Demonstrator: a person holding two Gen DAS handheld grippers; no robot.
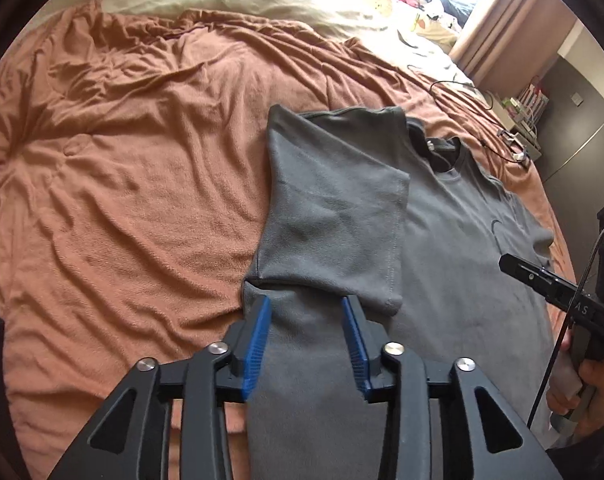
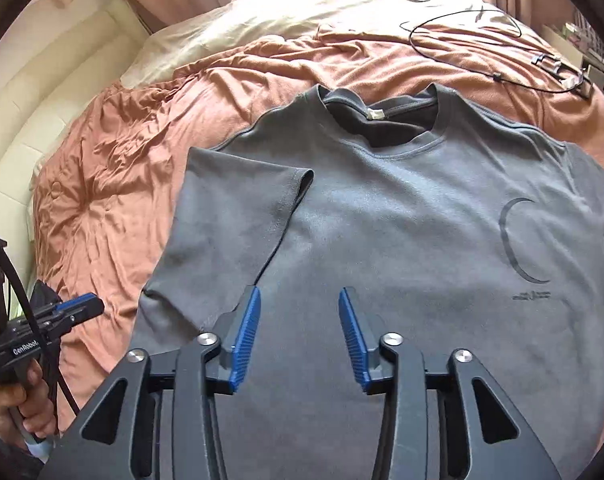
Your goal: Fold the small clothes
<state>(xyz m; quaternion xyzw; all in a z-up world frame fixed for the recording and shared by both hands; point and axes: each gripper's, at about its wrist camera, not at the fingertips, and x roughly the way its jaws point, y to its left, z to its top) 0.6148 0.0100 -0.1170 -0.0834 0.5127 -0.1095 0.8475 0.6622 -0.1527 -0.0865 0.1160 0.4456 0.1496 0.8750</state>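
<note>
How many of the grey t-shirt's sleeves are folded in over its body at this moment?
1. The left-hand sleeve of the t-shirt lies folded in over the chest. The other sleeve is spread outward at the right edge of the right wrist view, partly cut off.

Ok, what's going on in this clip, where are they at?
A person with a handheld gripper in each hand is folding a grey T-shirt spread face up on a bed's rust-orange blanket. One sleeve is already folded in over the chest; the sleeve on the crescent-logo side lies flat. The left gripper and right gripper are both open above the shirt, holding nothing.
</note>
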